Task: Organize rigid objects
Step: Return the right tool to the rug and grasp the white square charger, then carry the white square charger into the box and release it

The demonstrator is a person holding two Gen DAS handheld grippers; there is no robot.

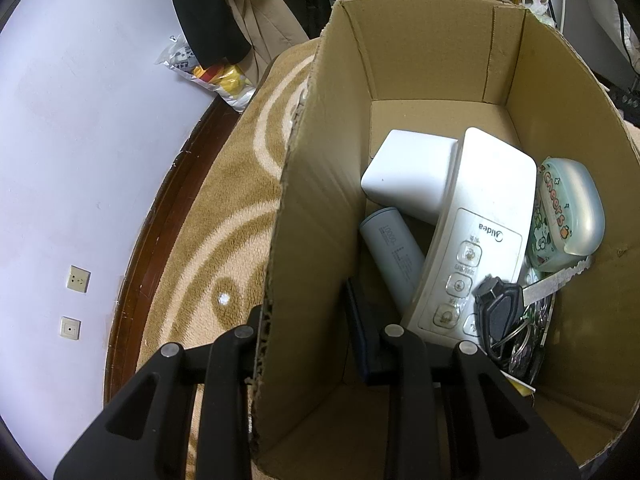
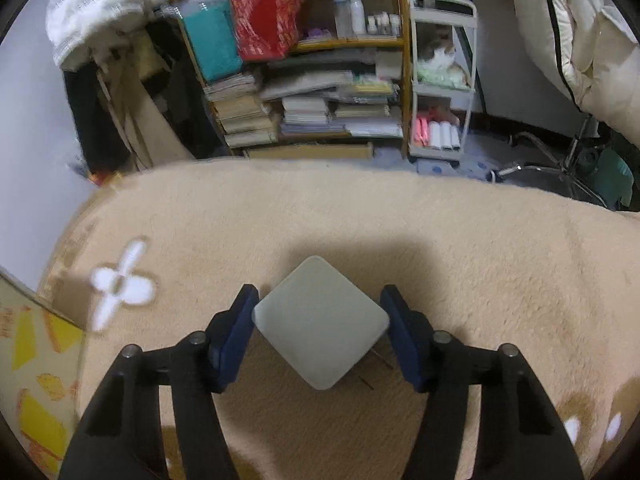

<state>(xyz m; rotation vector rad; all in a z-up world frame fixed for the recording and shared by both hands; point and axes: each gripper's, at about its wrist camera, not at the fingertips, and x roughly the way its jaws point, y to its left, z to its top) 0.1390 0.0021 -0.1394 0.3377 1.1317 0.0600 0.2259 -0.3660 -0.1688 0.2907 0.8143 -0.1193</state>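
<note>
An open cardboard box (image 1: 432, 52) stands on the tan carpet and holds a white Midea control unit (image 1: 476, 232), a white block (image 1: 408, 172), a pale blue power bank (image 1: 390, 256), a green "Cheers" case (image 1: 572, 212) and a bunch of keys (image 1: 504, 312). My left gripper (image 1: 308, 312) is open and straddles the box's left wall, one finger outside and the blue-padded finger (image 1: 360, 332) inside. My right gripper (image 2: 320, 304) is shut on a flat white square box (image 2: 320, 324), pinched corner to corner and casting a shadow on the carpet below it.
In the right wrist view the tan carpet (image 2: 480, 260) stretches ahead, with a cluttered bookshelf (image 2: 304, 92) and a white trolley (image 2: 440, 80) beyond it. A printed cardboard side (image 2: 36, 360) shows at the left edge. In the left wrist view a plastic bag (image 1: 212, 76) lies by the white wall (image 1: 80, 120).
</note>
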